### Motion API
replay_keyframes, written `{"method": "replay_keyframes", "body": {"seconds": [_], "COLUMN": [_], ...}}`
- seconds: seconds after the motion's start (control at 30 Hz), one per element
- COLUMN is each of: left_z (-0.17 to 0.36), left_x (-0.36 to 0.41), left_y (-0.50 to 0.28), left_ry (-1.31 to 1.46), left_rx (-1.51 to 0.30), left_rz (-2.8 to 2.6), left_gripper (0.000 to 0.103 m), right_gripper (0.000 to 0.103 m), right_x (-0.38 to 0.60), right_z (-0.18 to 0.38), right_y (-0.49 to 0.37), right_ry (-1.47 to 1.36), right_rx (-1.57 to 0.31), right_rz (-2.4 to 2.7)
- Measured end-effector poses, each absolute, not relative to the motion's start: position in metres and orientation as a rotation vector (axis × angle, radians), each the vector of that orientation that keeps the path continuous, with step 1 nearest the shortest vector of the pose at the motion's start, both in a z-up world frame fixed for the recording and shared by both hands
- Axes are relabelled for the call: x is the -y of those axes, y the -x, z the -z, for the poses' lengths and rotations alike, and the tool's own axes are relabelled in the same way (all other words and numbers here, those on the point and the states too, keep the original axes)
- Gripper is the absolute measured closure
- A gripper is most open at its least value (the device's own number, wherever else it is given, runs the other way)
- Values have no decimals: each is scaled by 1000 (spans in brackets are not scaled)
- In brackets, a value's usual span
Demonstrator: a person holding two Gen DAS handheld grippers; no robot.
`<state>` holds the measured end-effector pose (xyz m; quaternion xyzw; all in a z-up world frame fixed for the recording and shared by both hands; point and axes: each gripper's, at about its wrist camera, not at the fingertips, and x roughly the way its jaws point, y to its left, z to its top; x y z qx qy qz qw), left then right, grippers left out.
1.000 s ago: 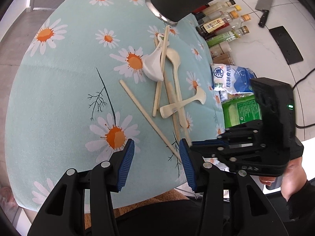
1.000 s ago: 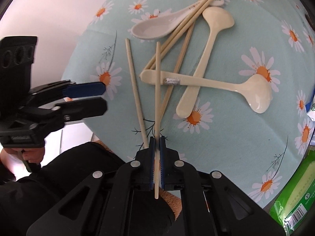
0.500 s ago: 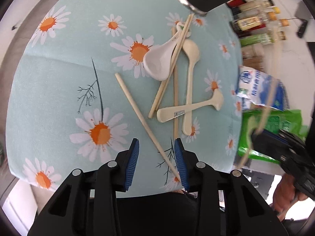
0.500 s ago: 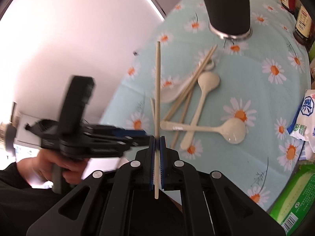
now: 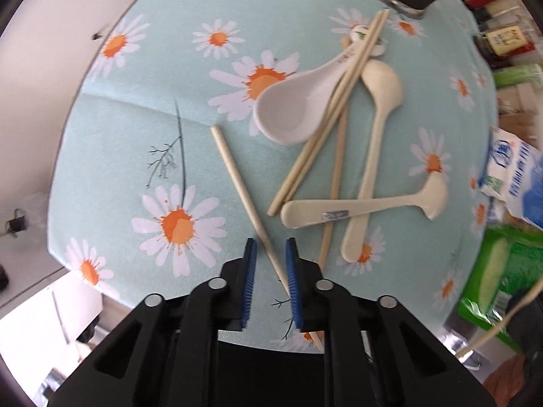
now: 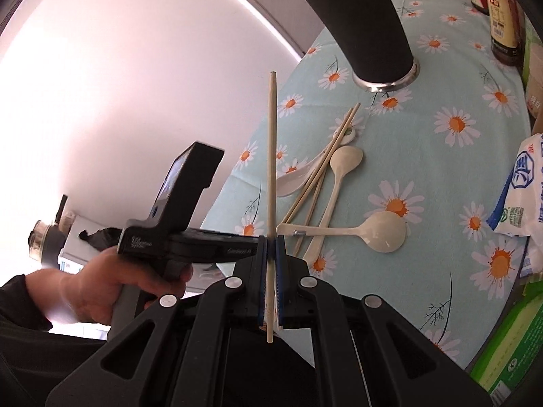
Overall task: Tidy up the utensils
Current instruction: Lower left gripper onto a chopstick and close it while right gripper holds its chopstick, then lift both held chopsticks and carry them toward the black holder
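Observation:
A lone wooden chopstick (image 5: 237,179) lies on the daisy tablecloth (image 5: 135,129). Its near end runs between the blue pads of my left gripper (image 5: 270,247), which points straight down. The jaws are closing, with a gap still showing on the left side of the stick. My right gripper (image 6: 269,244) is shut on another chopstick (image 6: 272,156), held upright above the cloth. A white ceramic spoon (image 5: 292,112), two cream spoons (image 5: 376,108) (image 5: 366,205) and more chopsticks (image 5: 336,108) lie crossed in a pile. A black cup (image 6: 366,27) holding chopsticks stands beyond them.
Sauce bottles (image 6: 502,17) line the far right edge. A white and blue bag (image 5: 516,176) and a green packet (image 5: 502,271) lie to the right of the pile. The cloth's near edge (image 5: 169,315) drops off just under my left gripper. A hand (image 6: 112,281) holds the left gripper.
My left gripper has slid over the lone chopstick's near end and its jaws have narrowed around it. My right gripper has risen and tipped up with its chopstick, bringing the cup into view.

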<state>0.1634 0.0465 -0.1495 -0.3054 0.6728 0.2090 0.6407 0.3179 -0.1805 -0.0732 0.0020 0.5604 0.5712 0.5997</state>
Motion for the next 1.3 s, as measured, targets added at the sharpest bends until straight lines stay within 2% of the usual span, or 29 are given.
{"method": "replay_keyframes", "body": {"seconds": [0.17,0.67,1.0,1.3], "left_z": [152,145,114,69], "left_x": [-49,-86,-118,-140], "left_y": [-164,-121,-120,-145], "left_ry": [752,907,902,832], "left_rx": [-1537,-1388,-1282,-1160], "left_rz": [-553,-643,-584,-384], "left_gripper": [98,100,100,100], "right_gripper": [97,97,97,97], "right_x": [181,170,147,115], "right_z": [74,91,90,75], "right_y": [-315,-310,-320,-329], "right_ry": [-12,0,-24,-4], "right_rx": [-1305,-1322,-1325,-1228], "right_rz": [-1368,-1411,-1353,-1198]}}
